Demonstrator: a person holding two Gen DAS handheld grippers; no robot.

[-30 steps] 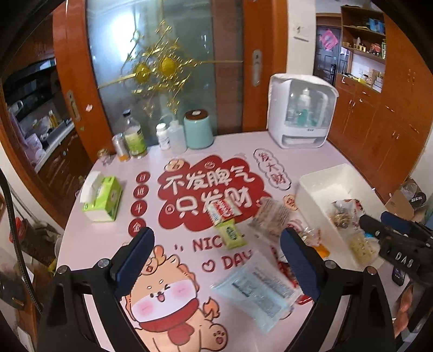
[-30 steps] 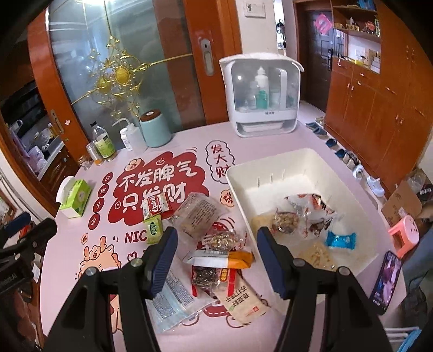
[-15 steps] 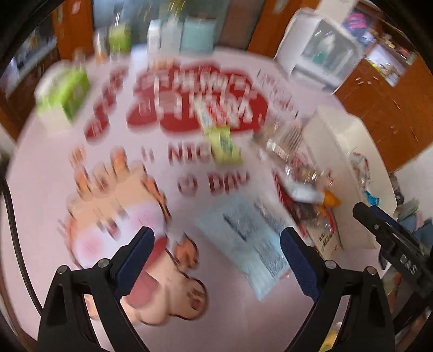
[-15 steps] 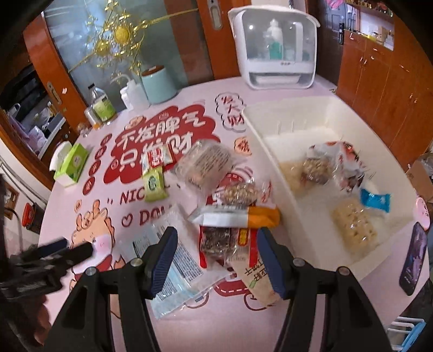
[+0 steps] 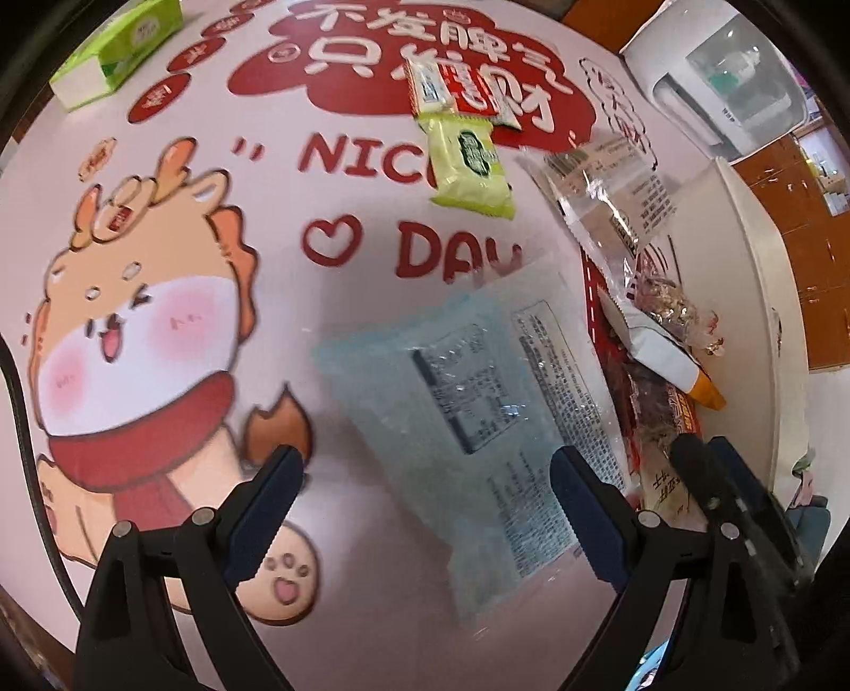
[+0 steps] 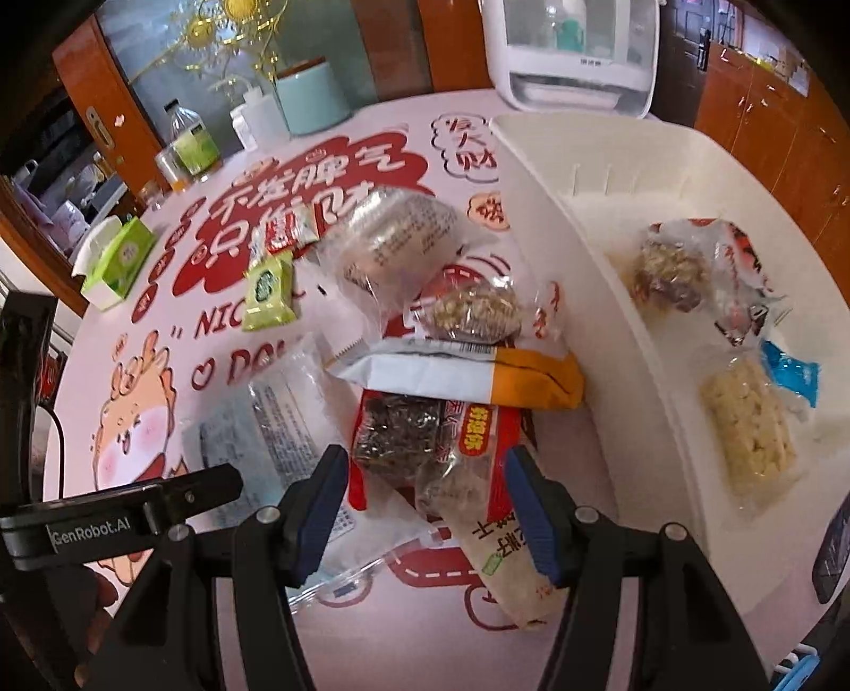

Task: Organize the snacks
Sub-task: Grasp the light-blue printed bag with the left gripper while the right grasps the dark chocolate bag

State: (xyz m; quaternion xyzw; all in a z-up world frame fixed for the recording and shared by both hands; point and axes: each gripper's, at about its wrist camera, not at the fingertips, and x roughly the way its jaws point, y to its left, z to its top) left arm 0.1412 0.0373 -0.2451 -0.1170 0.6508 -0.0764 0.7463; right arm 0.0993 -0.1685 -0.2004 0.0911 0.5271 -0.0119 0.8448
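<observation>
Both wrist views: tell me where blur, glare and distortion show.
Left wrist: motion-soft table print, glare on the blue packet, edges bowed by the fisheye. Right wrist: sharper, shine on the clear wrappers, bin wall curved by the lens.

**Bystanders on the pink tabletop**

A pink table mat (image 6: 404, 122) printed with red Chinese characters and a cartoon dragon (image 5: 143, 340) covers the round table. Near its left edge sits a green tissue box (image 6: 119, 260). Along the far edge stand a teal canister with a brown lid (image 6: 311, 98), a white squeeze bottle (image 6: 249, 119), a clear bottle with a green label (image 6: 194, 141) and a small can (image 6: 170, 170). A white appliance with a clear window (image 6: 576, 50) stands at the far right edge. Behind are wooden cabinets (image 6: 770, 122) and a glass door with a gold ornament (image 6: 234, 32)
</observation>
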